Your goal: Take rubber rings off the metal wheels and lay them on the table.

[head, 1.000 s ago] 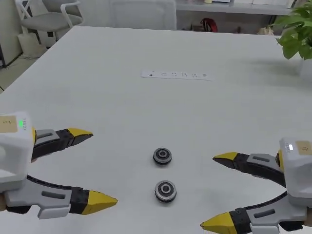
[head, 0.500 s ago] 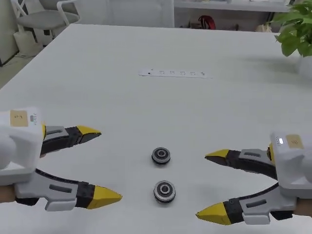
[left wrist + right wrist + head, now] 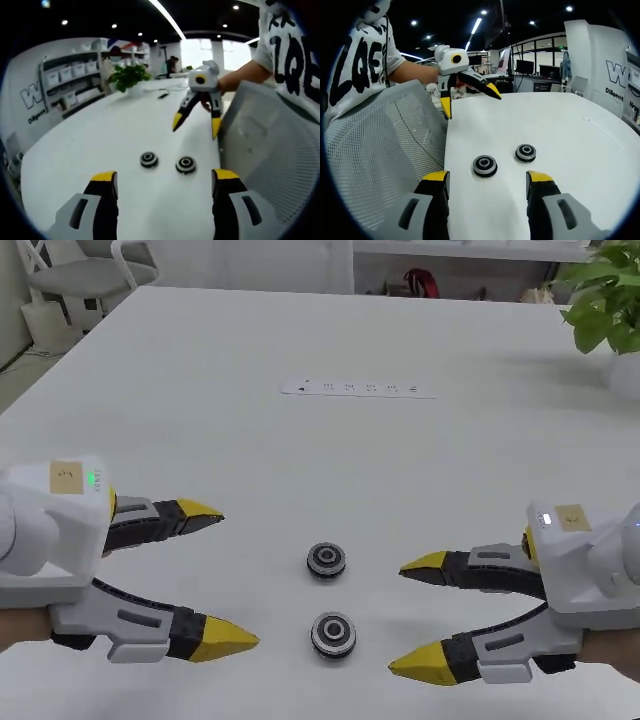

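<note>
Two small metal wheels with black rubber rings lie flat on the white table: the farther wheel (image 3: 326,559) and the nearer wheel (image 3: 332,633). My left gripper (image 3: 236,578) is open to their left, yellow tips pointing at them, a short way off. My right gripper (image 3: 407,616) is open to their right, facing the left one. In the left gripper view the two wheels (image 3: 149,159) (image 3: 185,164) lie ahead between my jaws, with the right gripper (image 3: 195,121) beyond. In the right gripper view the wheels (image 3: 485,165) (image 3: 525,153) lie just ahead, the left gripper (image 3: 469,102) behind them.
A white power strip (image 3: 357,389) lies farther back on the table. A potted plant (image 3: 604,302) stands at the far right corner. An office chair (image 3: 72,274) is beyond the table's far left. A grey mesh chair back (image 3: 385,150) is near the table edge by the person.
Both grippers have moved inward toward the two wheels, still open. The wheels have not moved on the table.
</note>
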A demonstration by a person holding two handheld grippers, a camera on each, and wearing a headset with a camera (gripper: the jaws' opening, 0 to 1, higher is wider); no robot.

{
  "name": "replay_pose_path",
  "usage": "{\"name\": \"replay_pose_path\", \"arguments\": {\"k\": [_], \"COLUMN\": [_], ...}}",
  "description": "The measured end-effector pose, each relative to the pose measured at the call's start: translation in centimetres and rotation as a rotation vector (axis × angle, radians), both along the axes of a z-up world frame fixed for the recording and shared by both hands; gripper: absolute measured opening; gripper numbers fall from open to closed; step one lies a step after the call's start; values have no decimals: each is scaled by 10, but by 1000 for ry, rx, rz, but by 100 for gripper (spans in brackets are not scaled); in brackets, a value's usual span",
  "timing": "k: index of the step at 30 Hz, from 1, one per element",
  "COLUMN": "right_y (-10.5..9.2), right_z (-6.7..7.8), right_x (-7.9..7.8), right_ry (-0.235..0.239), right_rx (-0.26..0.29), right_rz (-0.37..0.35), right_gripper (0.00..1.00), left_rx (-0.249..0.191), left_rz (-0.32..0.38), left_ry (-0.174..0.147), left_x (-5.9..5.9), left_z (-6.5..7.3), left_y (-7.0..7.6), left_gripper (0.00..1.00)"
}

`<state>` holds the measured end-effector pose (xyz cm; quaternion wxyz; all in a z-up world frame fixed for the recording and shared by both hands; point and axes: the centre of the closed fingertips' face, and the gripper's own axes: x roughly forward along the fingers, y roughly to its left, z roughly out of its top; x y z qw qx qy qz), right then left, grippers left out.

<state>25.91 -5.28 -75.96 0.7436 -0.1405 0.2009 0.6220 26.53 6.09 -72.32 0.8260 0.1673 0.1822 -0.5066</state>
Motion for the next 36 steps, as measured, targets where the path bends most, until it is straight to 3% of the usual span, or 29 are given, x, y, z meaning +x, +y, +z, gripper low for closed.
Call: {"name": "replay_pose_path", "arguments": {"k": [11,28,36], "right_y": [6,17,22], "right_z": [0,-18,-23], "right_x": [5,10,8], "right_ry": [-1,9,21], "right_rx": [-5,-52,-66], "right_rz": [30,93,126], "right_gripper": [54,47,43], "left_rx": [31,49,57], "left_rz": [-56,-113,-148], "left_ry": [21,41,74], "left_x": [2,6,5], "left_z": [-8,-16,-23], "left_y": [-9,-22,-31], "left_gripper": [76,70,64]}}
